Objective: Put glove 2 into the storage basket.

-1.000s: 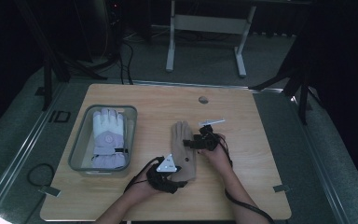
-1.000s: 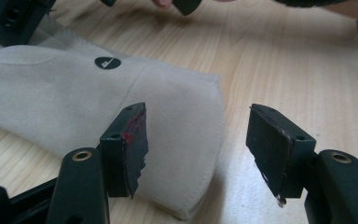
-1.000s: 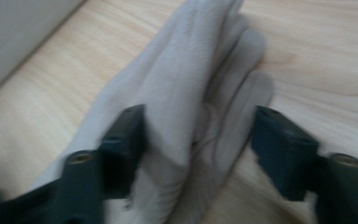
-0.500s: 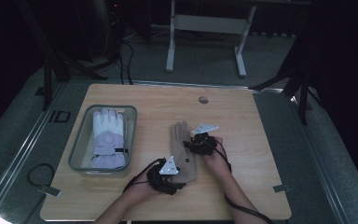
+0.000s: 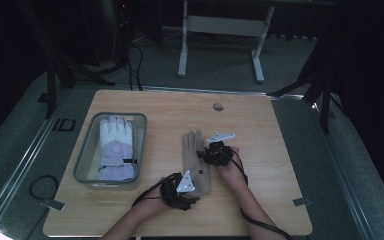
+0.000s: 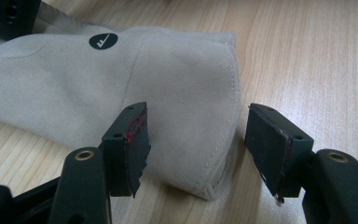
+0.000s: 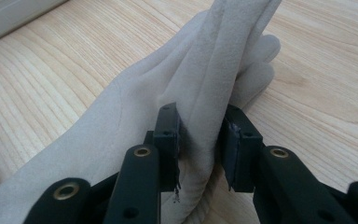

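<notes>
A beige suede glove (image 5: 195, 162) lies flat on the wooden table (image 5: 270, 150), fingers pointing away from me. My left gripper (image 5: 189, 190) is at its cuff. In the left gripper view the gripper (image 6: 200, 149) stands open, and the cuff corner of the glove (image 6: 177, 84) lies between its jaws, the left one resting on the fabric. My right gripper (image 5: 207, 155) is at the glove's right edge. In the right gripper view the gripper (image 7: 199, 149) is shut on a raised fold of the glove (image 7: 121, 116) near the fingers.
A clear plastic bin (image 5: 84, 157) stands at the table's left and holds a white and lavender winter glove (image 5: 115, 147). A small round grommet (image 5: 218, 106) sits near the far edge. Bare wood lies to the right of my hands.
My right gripper has shifted slightly nearer and left, onto the glove's edge. The left gripper has hardly moved.
</notes>
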`<act>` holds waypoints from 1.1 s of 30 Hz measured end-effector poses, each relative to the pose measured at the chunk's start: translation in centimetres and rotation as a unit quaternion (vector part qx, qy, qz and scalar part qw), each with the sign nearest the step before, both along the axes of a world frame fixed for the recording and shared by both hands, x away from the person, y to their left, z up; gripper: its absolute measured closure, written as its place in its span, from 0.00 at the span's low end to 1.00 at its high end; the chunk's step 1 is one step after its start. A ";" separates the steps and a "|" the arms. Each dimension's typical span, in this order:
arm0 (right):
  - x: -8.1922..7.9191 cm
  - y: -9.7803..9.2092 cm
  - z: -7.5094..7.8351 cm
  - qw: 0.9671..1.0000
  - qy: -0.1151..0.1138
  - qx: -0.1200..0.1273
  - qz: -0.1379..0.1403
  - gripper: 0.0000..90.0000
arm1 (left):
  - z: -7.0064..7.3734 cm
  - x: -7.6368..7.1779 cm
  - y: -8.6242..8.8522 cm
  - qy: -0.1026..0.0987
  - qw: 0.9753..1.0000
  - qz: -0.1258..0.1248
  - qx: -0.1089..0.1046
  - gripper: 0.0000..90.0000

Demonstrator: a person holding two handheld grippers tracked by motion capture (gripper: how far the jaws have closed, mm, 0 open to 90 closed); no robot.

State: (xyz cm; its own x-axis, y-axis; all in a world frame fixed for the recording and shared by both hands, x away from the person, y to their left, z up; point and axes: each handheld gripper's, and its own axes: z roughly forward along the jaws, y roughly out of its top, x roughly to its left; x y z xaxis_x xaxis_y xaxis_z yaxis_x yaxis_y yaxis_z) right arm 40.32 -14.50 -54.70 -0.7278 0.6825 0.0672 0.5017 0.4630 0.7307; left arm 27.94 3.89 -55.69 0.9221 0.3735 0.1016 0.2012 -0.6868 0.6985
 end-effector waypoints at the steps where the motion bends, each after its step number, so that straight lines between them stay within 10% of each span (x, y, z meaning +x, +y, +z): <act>1: 0.0 0.0 0.0 1.000 0.000 0.000 0.000 0.77 | 0.0 0.0 0.0 -0.002 1.000 0.004 0.002 0.46; 7: 0.0 0.0 0.0 1.000 0.004 0.004 -0.005 0.78 | 0.3 0.4 -0.1 -0.019 0.999 0.039 0.014 0.75; 11: 0.1 0.0 0.0 1.000 0.006 0.007 -0.006 0.78 | 0.4 1.0 0.3 0.009 0.999 0.050 -0.008 0.88; 33: -1.1 0.9 3.2 1.000 -0.020 0.014 0.012 0.81 | 2.3 0.2 1.2 0.012 0.999 0.038 0.001 0.91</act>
